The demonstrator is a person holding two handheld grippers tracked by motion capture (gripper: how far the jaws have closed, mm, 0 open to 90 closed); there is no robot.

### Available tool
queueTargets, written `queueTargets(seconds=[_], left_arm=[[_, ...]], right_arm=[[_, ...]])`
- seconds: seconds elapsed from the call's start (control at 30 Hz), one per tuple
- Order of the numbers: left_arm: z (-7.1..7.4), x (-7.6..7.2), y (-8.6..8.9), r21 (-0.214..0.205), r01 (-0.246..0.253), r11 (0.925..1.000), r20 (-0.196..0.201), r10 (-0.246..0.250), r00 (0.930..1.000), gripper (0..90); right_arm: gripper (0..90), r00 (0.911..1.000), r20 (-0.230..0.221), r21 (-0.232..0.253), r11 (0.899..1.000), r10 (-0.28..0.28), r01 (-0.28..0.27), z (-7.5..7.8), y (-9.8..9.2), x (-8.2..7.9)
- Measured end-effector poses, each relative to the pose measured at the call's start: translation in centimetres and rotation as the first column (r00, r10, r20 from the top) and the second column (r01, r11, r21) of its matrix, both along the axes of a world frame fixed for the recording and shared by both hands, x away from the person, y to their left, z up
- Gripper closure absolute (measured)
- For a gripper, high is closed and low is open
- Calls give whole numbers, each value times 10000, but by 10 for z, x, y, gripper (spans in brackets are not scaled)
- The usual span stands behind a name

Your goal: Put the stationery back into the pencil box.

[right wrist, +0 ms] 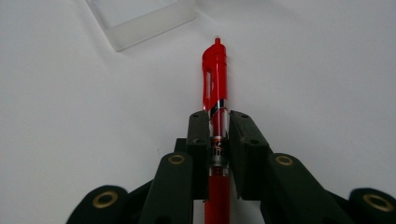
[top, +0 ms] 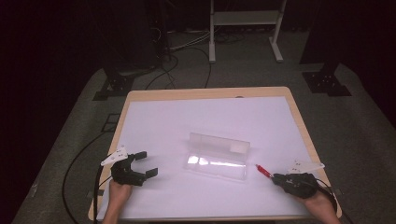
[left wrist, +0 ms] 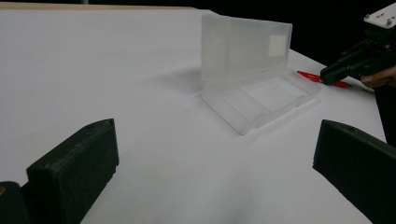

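red plastic pen [right wrist: 215,93] with a clear mid-section lies near the counter's near right corner, its capped end aimed toward the middle. the right tool [right wrist: 219,135] has its jaws drawn together on the pen's barrel, pads pressing both sides; the pen looks clamped but still resting on the white sheet [top: 159,126] covering the counter [top: 299,116], so the pick-up seems only just secured. toward the near left corner, the left tool [top: 142,164] hovers with jaws wide apart, holding nothing. further in, around the counter's middle, the translucent plastic pencil box [top: 217,158] sits with its hinged lid upright and its tray bare. judging by this, opening the box is done; what is left is lifting the pen, carrying it over, laying it in the tray, and likely shutting the lid.
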State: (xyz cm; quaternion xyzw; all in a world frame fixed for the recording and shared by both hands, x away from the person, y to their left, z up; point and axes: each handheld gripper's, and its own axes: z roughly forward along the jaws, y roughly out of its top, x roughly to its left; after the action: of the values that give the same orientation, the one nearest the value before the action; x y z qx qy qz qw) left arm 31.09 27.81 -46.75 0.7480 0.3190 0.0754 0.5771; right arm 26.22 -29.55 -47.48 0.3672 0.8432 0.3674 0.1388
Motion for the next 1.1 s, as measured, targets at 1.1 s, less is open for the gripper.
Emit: queueTargets(seconds=[1.1], left_arm=[[0, 0, 0, 8, -11, 10000, -11, 11, 10000, 0]], right_arm=[[790, 9976, 138, 1113, 9914, 678, -689, 27, 5, 0]])
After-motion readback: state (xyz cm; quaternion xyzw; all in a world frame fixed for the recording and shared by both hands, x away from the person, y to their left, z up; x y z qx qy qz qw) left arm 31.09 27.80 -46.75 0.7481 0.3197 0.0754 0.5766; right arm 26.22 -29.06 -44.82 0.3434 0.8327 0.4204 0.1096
